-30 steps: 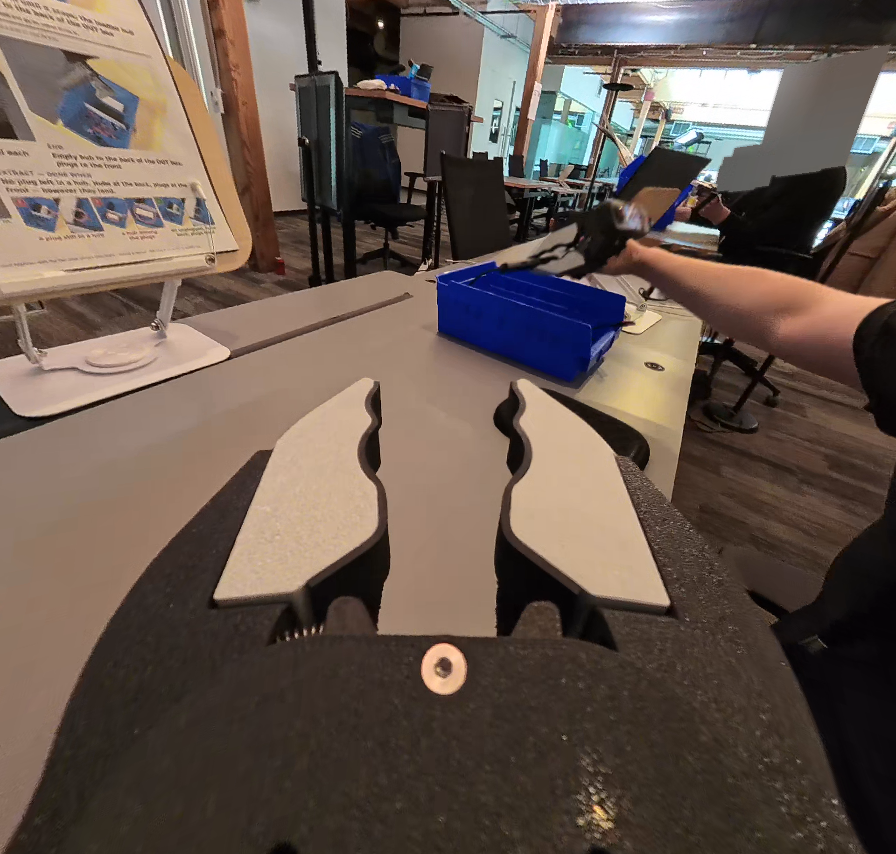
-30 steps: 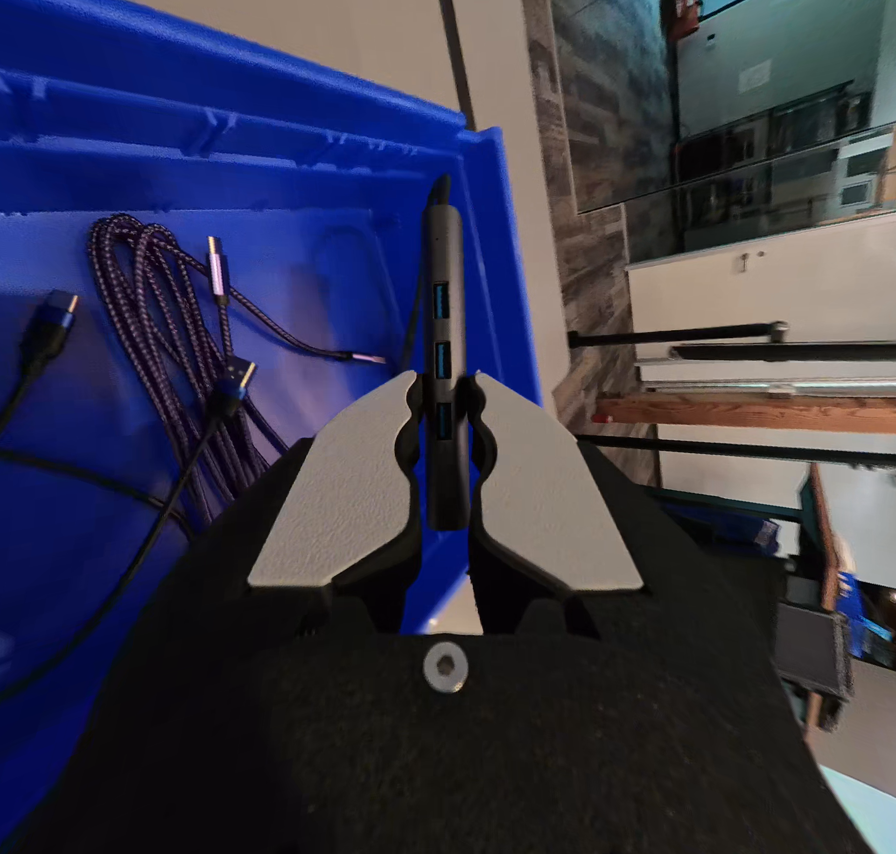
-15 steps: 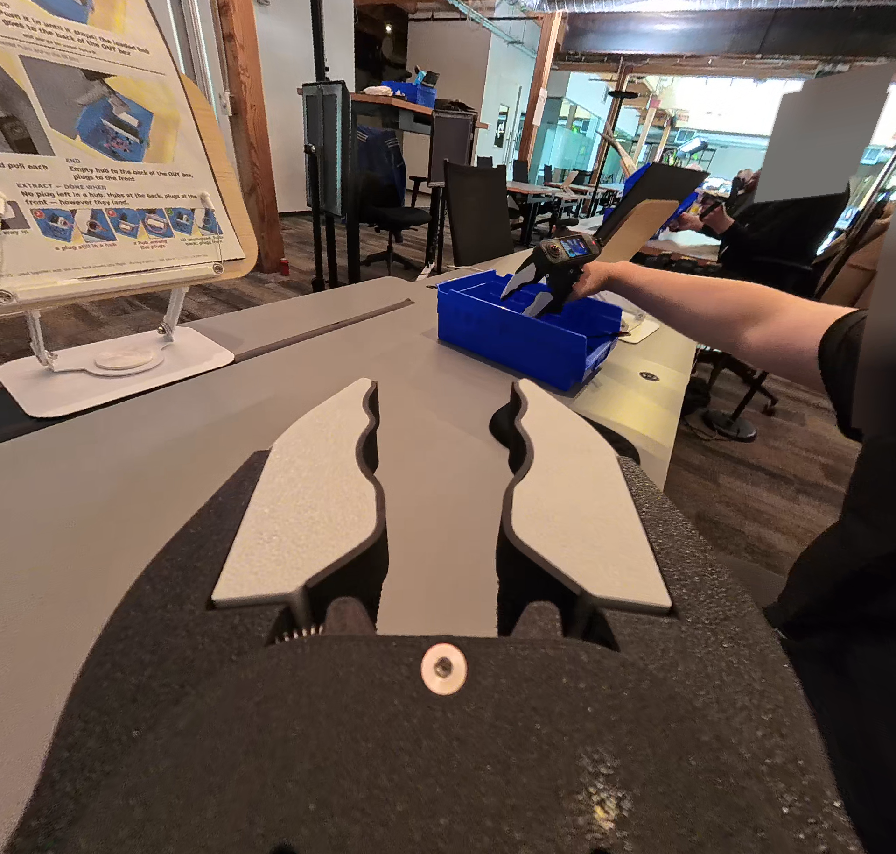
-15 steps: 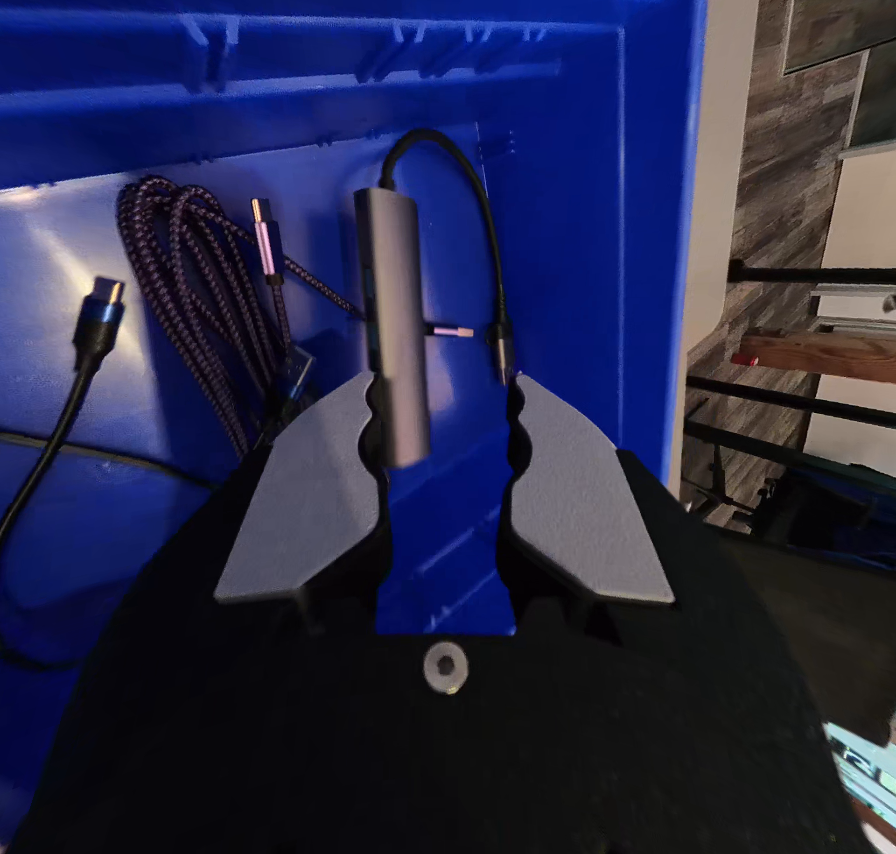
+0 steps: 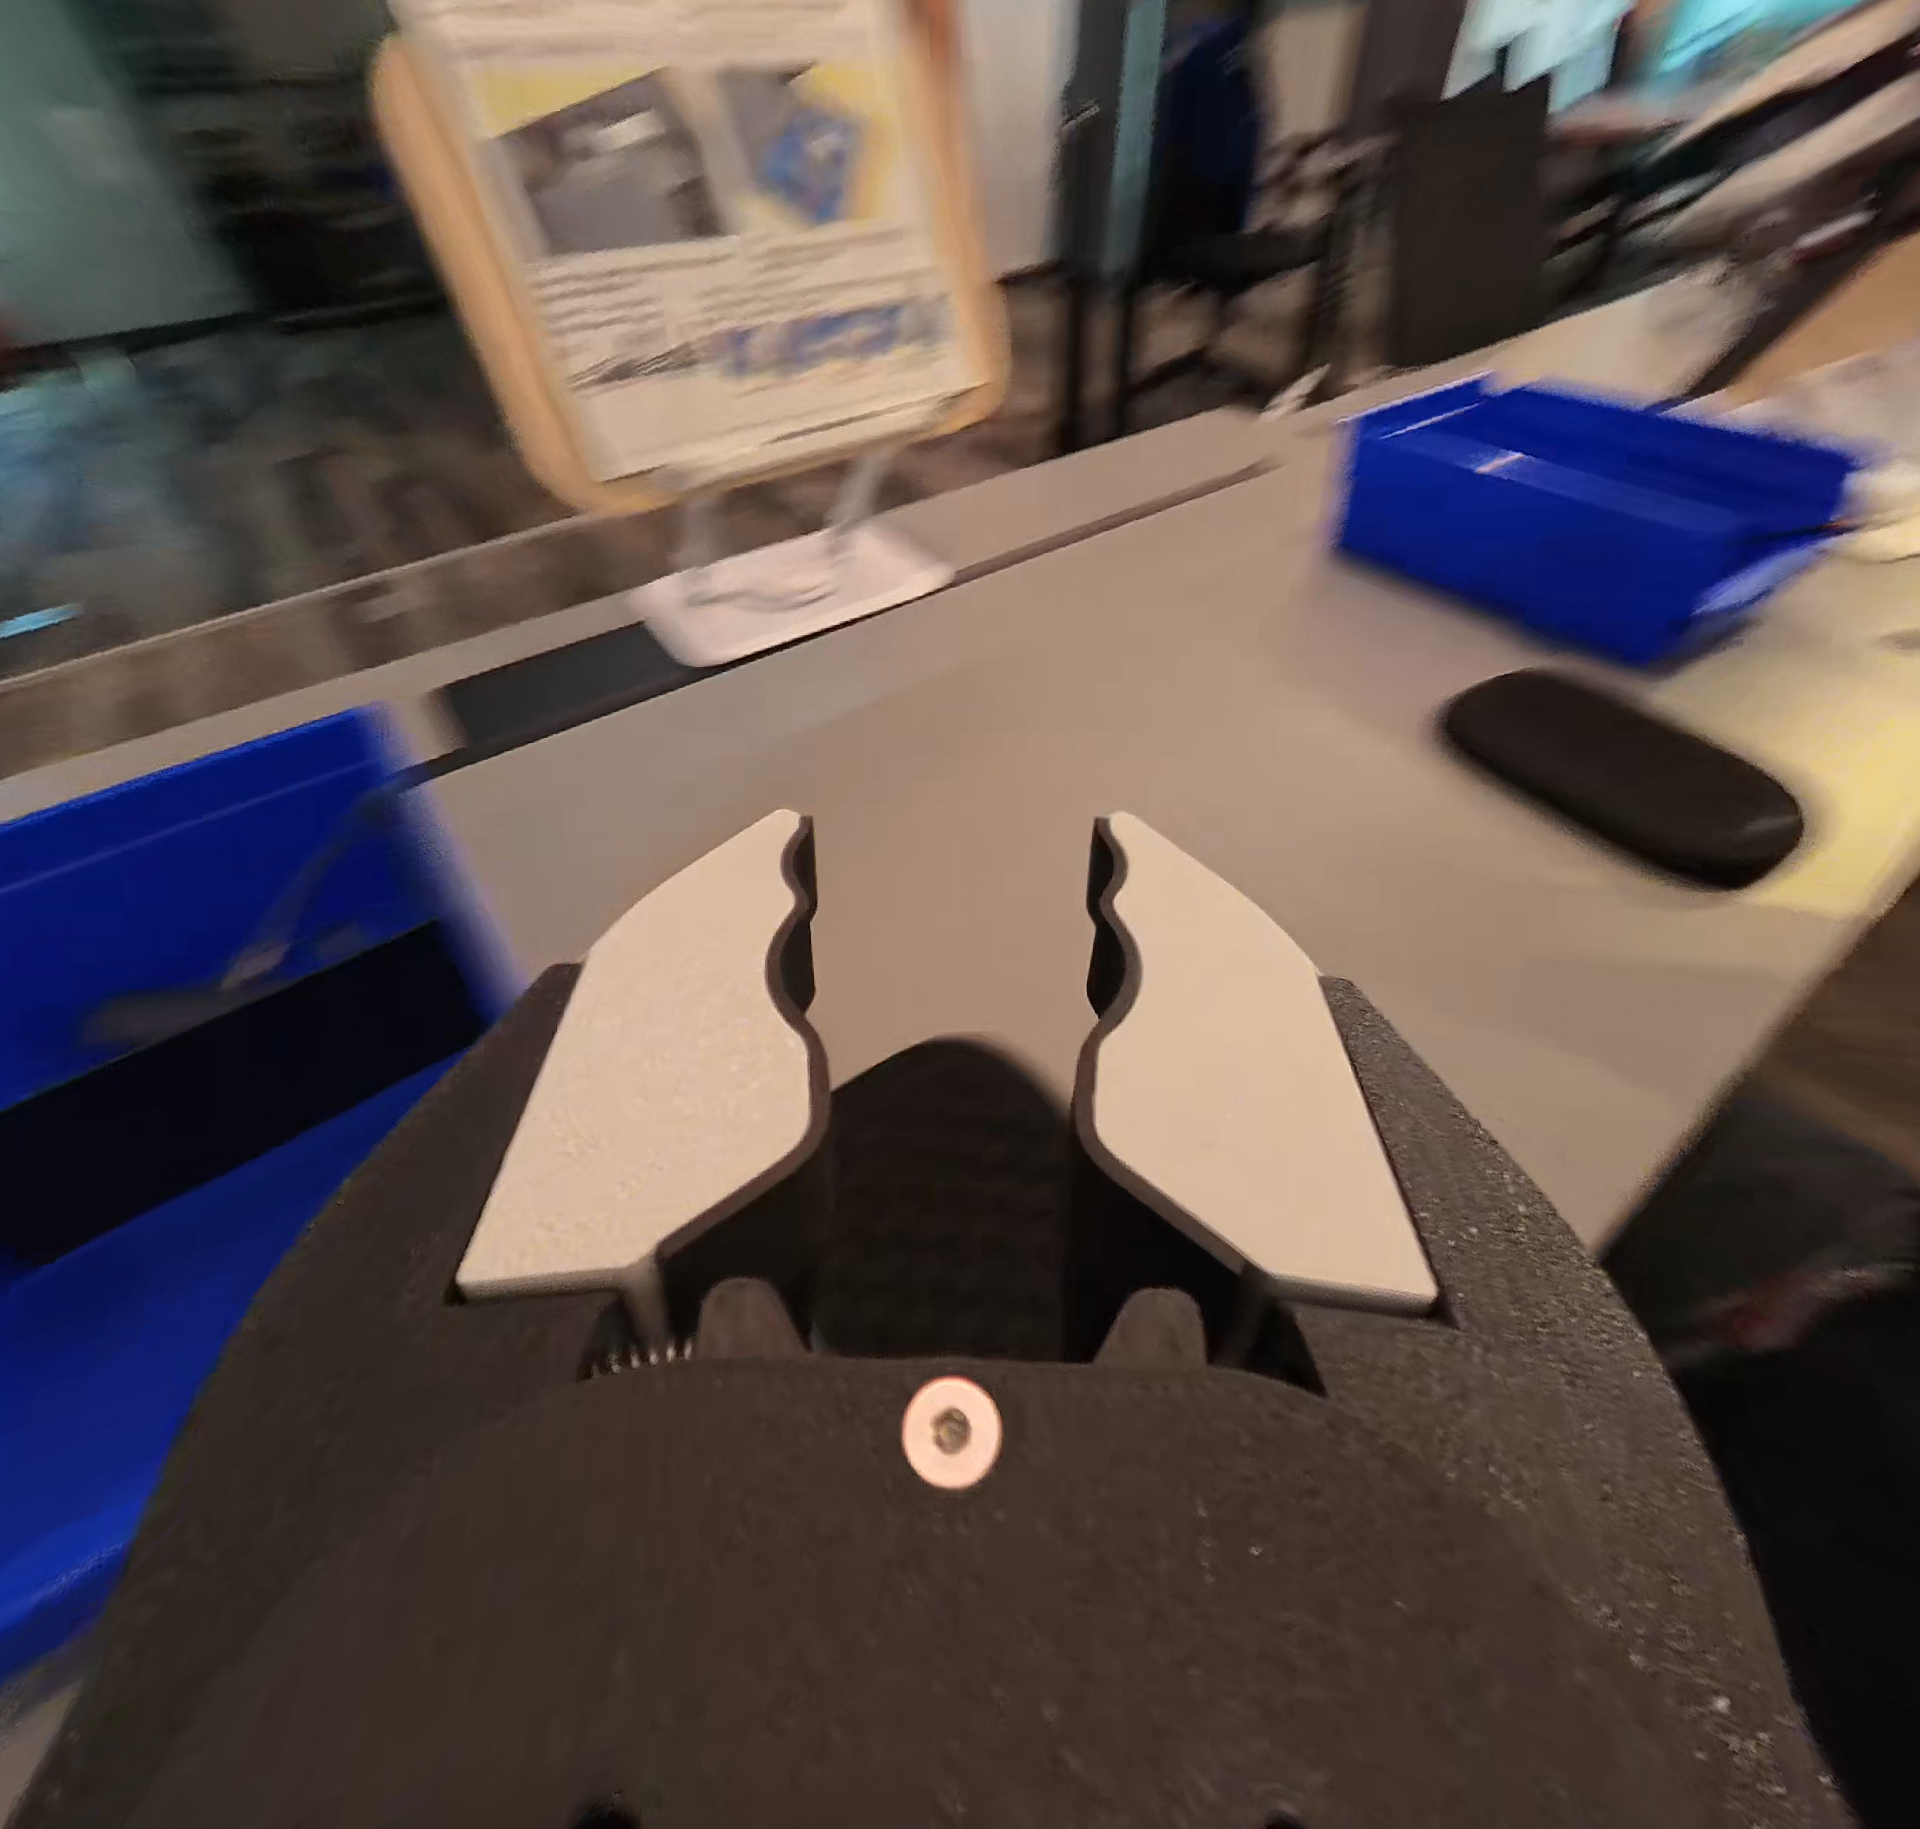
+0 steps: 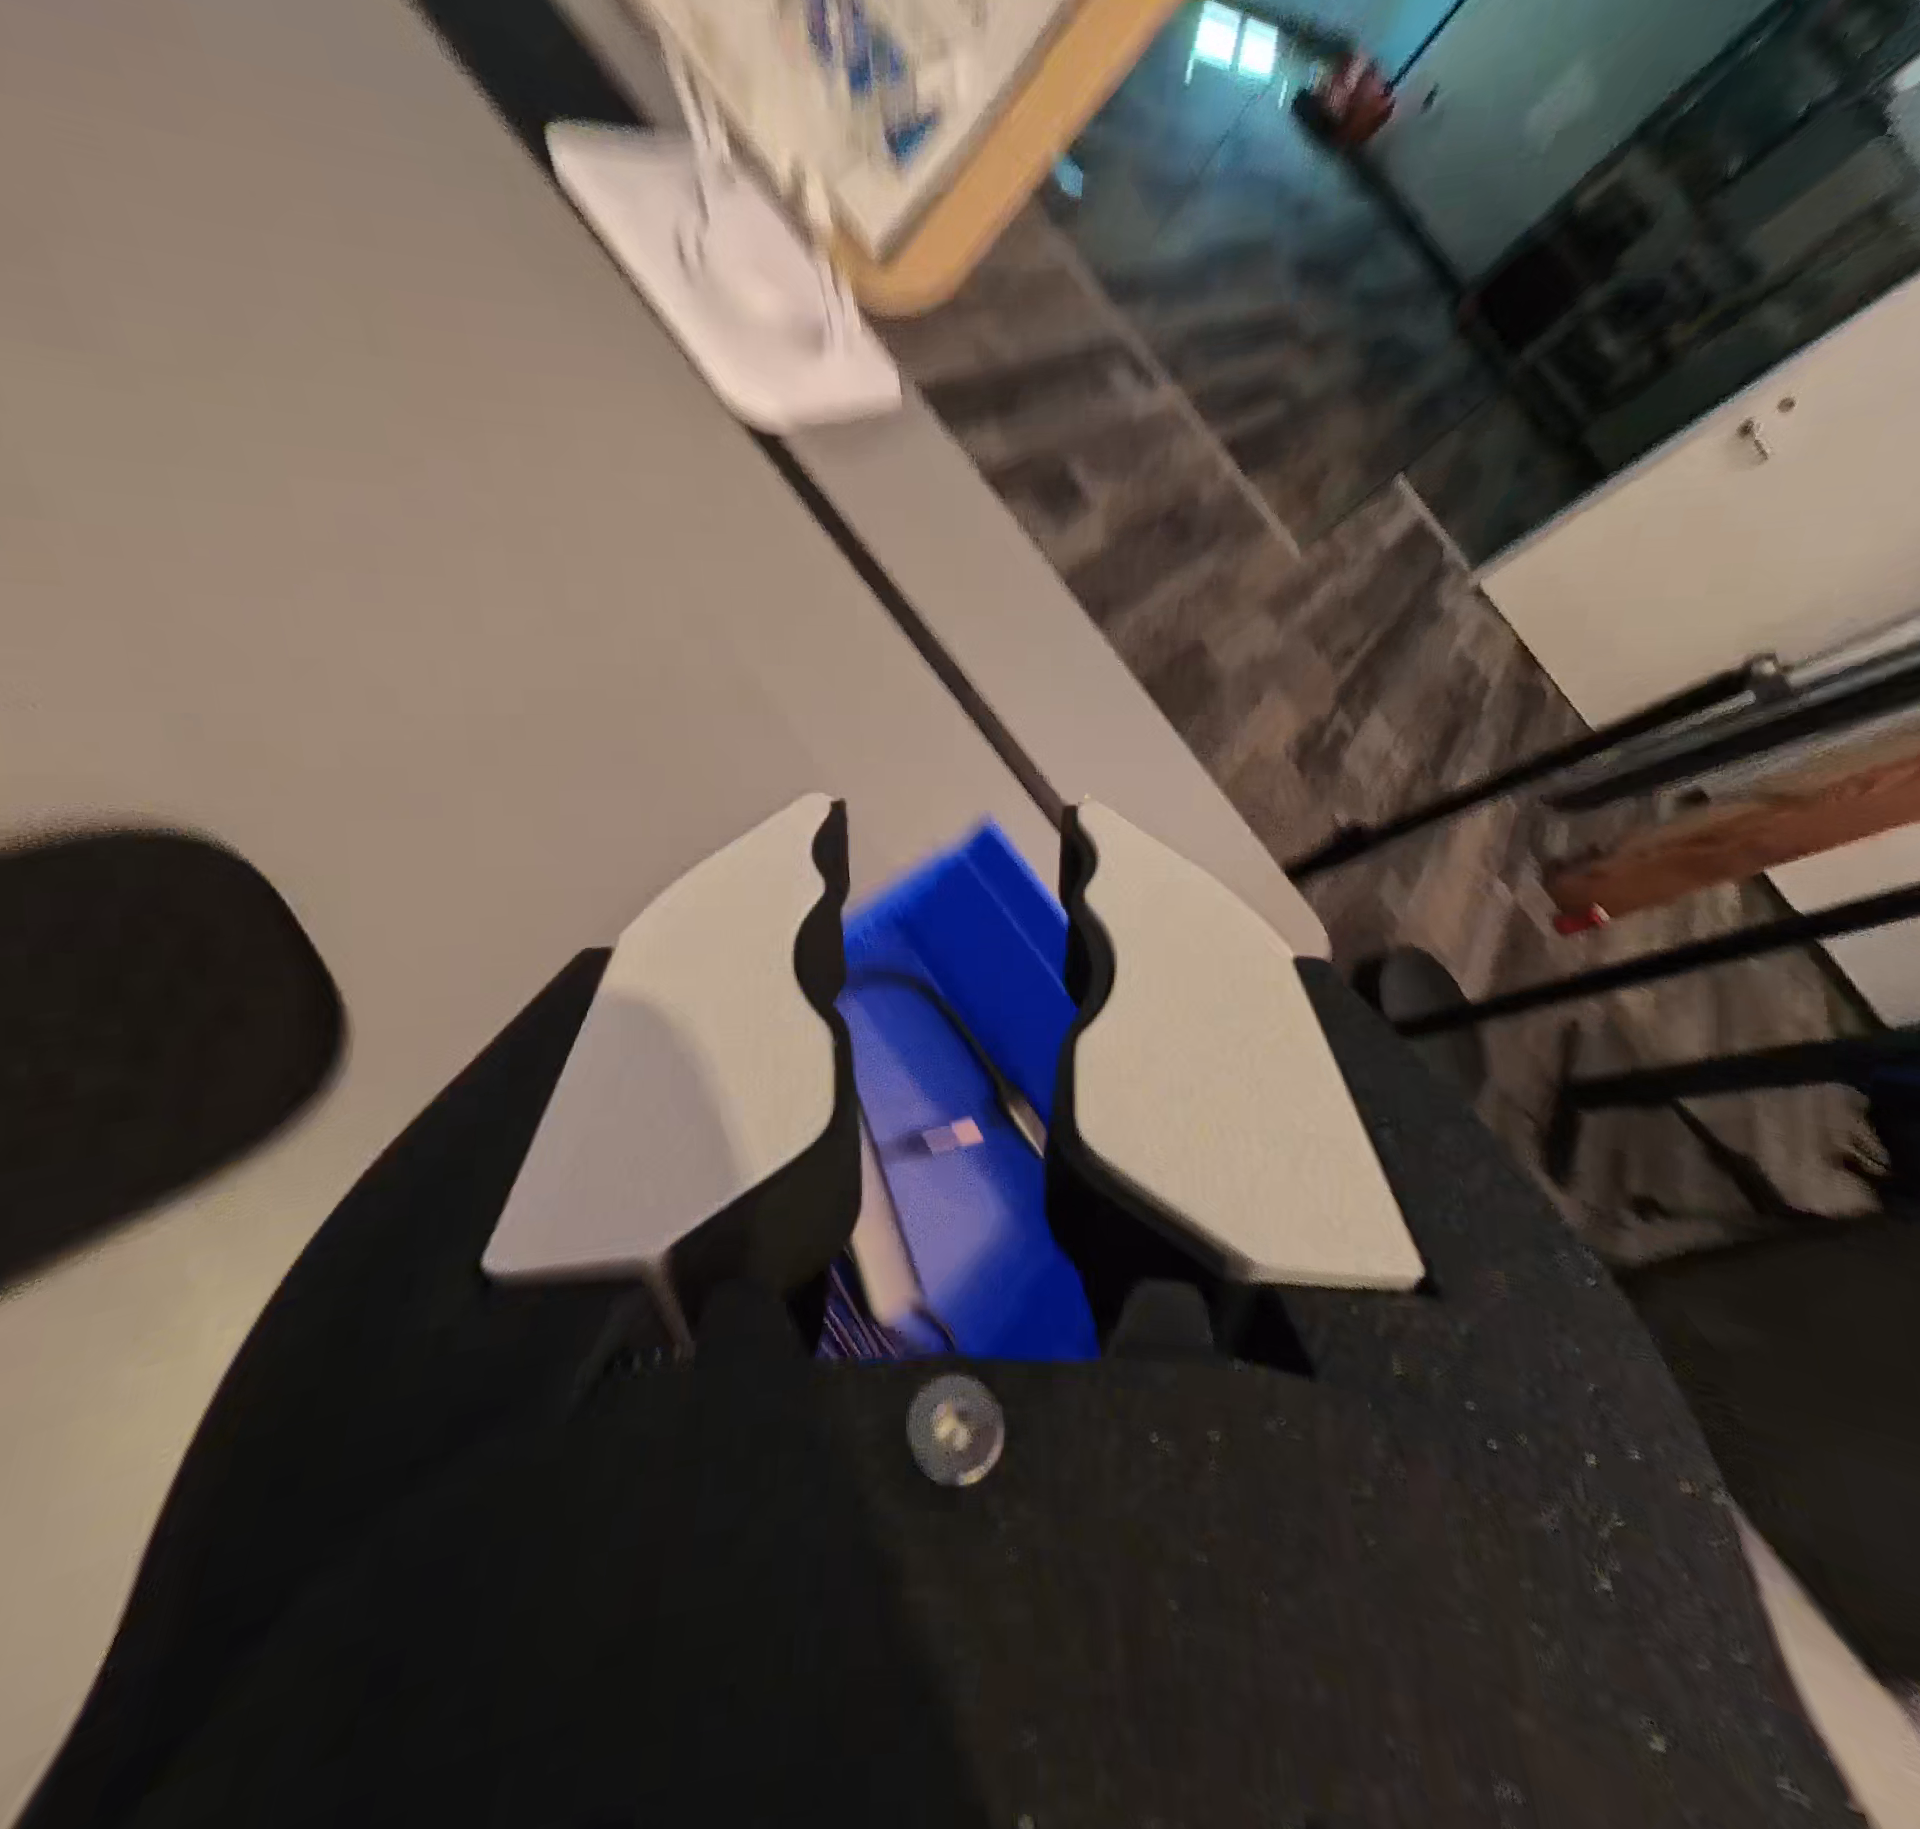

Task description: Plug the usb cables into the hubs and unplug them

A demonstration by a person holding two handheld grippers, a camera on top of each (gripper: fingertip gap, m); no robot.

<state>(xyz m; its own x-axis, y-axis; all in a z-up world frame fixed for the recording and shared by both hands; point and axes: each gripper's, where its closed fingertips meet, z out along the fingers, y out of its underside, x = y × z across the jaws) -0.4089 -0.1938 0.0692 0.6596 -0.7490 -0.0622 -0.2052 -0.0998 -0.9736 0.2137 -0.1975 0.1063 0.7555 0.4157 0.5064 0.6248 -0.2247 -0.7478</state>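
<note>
My left gripper (image 5: 951,844) is open and empty above the grey table (image 5: 1039,740). A blue bin (image 5: 177,906) is close on its left, with a blurred cable (image 5: 301,896) at its wall. A second blue bin (image 5: 1579,522) stands far right. My right gripper (image 6: 954,823) is open and empty, above and behind that second blue bin (image 6: 977,938). Between its jaws I see part of a grey hub (image 6: 883,1239), a small plug (image 6: 951,1137) and a dark cable (image 6: 1023,1119) lying in the bin. Both views are motion-blurred.
An instruction board (image 5: 707,221) on a white base (image 5: 800,595) stands at the table's back; it also shows in the right wrist view (image 6: 935,65). One black pad (image 5: 1621,792) lies at the right and another (image 5: 935,1135) under my left gripper. The table's edge and floor are at the right. The grippers' ends are close to 60 centimeters from one another.
My right gripper opened, left the hub lying in the blue bin and pulled back out of it. My left gripper swung left, bringing a second blue bin into view.
</note>
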